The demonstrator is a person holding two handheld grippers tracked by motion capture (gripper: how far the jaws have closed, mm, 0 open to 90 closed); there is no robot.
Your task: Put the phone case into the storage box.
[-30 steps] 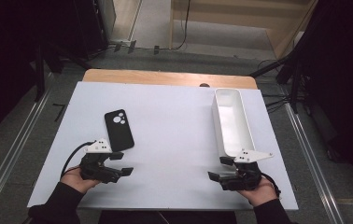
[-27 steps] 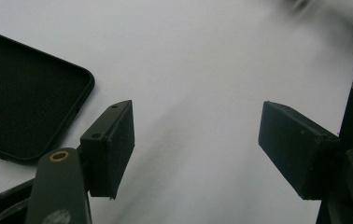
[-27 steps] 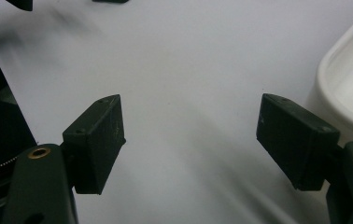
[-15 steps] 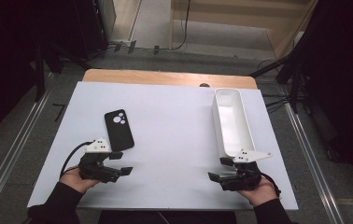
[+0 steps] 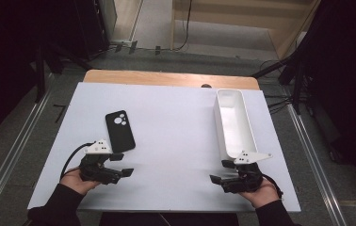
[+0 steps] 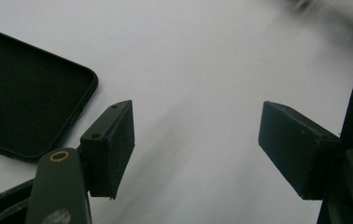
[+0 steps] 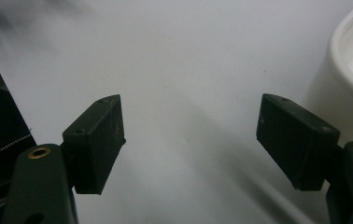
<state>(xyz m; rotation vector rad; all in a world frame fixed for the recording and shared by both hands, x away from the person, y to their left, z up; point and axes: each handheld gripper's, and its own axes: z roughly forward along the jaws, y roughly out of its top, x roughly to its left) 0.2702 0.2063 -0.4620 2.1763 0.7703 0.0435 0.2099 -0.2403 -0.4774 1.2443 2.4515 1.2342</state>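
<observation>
The phone case [image 5: 119, 131] is matt black, with pale round camera openings showing near its far end in the high view; in the left gripper view [image 6: 25, 98] its surface is a uniform dull black. The long tray [image 5: 234, 123] is plain white inside and out. The table top [image 5: 166, 122] is white, unpatterned, with a light wooden strip [image 5: 166, 78] along its far edge. Both the left gripper [image 5: 122, 165] and the right gripper [image 5: 219, 172] are black with brass-coloured pivots and a pale grey plate on top. The sleeves [image 5: 56, 207] are black.
</observation>
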